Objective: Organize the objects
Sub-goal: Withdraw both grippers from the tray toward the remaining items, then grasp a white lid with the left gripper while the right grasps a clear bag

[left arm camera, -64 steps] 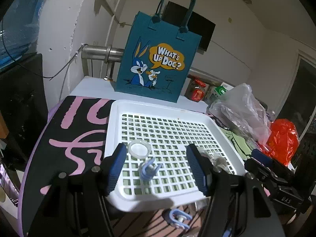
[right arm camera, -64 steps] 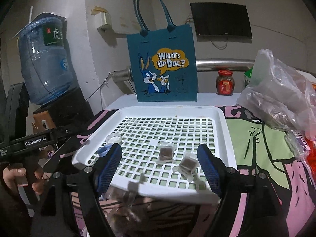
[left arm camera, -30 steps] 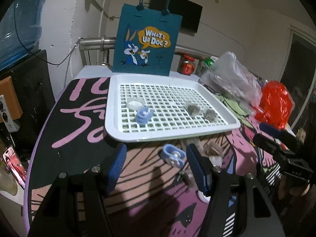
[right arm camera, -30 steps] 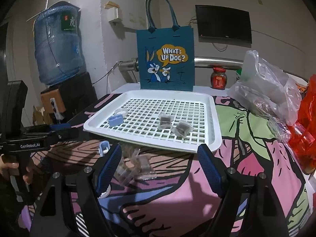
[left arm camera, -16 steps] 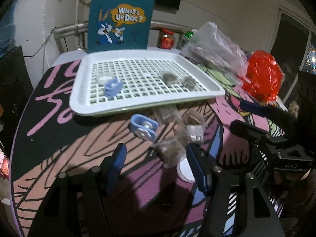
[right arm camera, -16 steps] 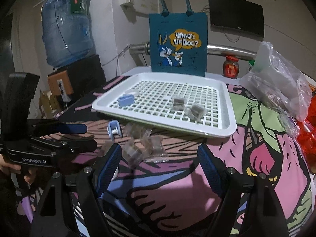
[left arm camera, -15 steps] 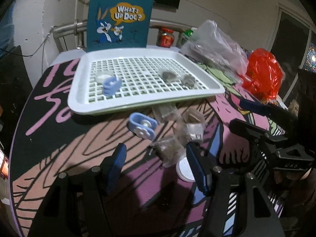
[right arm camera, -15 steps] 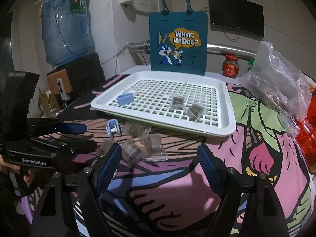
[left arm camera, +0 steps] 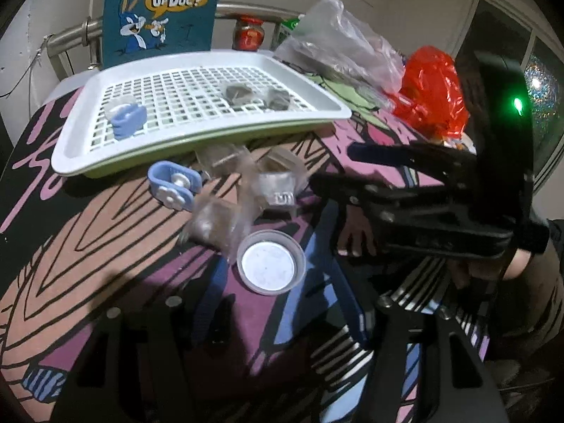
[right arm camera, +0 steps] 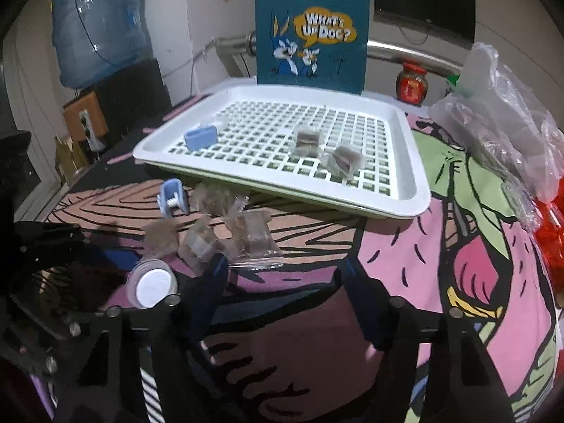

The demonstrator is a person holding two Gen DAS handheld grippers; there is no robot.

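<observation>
Surface: the desk [right arm camera: 458,246] is covered by a cartoon-printed cloth in pink, green, black and purple.
Room: pale walls are seen, with a blue water bottle [right arm camera: 95,24] at the left of the right wrist view, a dark wall screen [right arm camera: 423,3] and a metal rail [left arm camera: 67,35] behind the desk.
Writing: "WHAT'S UP DOC?" is printed on the teal tote bag [right arm camera: 310,31], which is stood upright behind the tray; the label on the red-lidded jar [right arm camera: 411,84] cannot be read.
Tray: the white slotted tray [right arm camera: 405,162] is set at the far middle of the desk; a blue clip [right arm camera: 201,137] and two clear packets [right arm camera: 310,141] lie in it.
Loose things: a second blue clip [left arm camera: 172,187], a heap of clear packets [right arm camera: 246,236] and a round clear lid [left arm camera: 270,261] are left on the cloth, just in front of the tray's near rim.
Edges: a clear plastic bag [left arm camera: 338,46] and a red plastic bag [left arm camera: 430,91] are crowded along the right side; open cloth is left in the near right part.
Left hand-held gripper [left arm camera: 278,313]: its jaws are apart and closing, with the round lid just ahead of them and nothing pressed.
Right hand-held gripper [right arm camera: 285,296]: its jaws are apart and closing, with nothing clamped; the packet heap lies just ahead of its left finger.
</observation>
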